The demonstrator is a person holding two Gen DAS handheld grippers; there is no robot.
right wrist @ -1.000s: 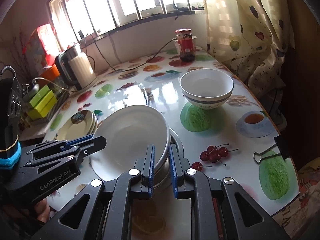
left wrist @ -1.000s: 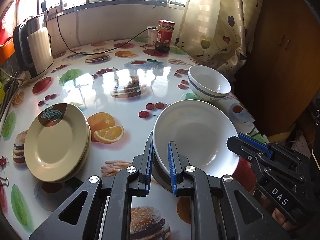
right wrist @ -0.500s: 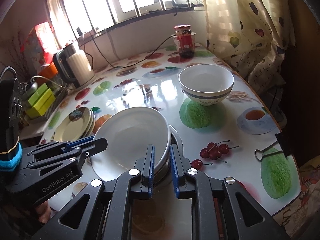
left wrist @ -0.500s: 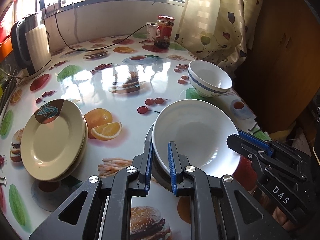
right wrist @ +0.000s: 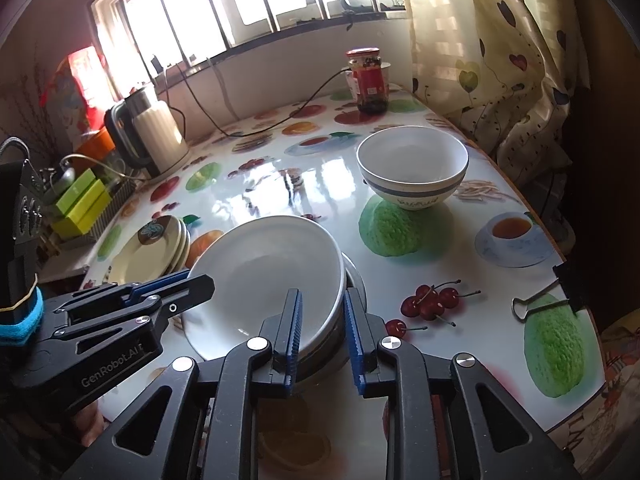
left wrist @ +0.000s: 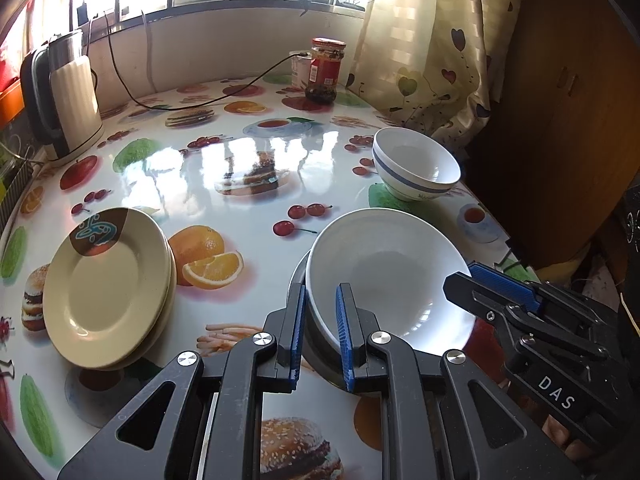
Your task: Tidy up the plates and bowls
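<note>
A large white bowl (left wrist: pixel 390 276) (right wrist: pixel 266 276) sits tilted on a stack of metal dishes (right wrist: pixel 354 280) near the table's front edge. My left gripper (left wrist: pixel 320 332) is shut on the bowl's near-left rim. My right gripper (right wrist: pixel 324 336) straddles the bowl's right rim and the stack, its jaws a little apart. A stack of cream plates (left wrist: pixel 108 284) (right wrist: pixel 150 248) lies to the left. A white bowl with a blue band (left wrist: pixel 416 170) (right wrist: pixel 412 168) stands at the back right.
A kettle (left wrist: pixel 66 96) stands at the back left, its cord running to a red-lidded jar (left wrist: pixel 326 70) by the curtain. A binder clip (right wrist: pixel 548 296) lies at the right table edge. Green boxes in a rack (right wrist: pixel 82 208) stand left.
My right gripper's jaws have spread apart slightly around the bowl's rim. Both cameras sit a little higher over the table. The bowl and left gripper hold their place.
</note>
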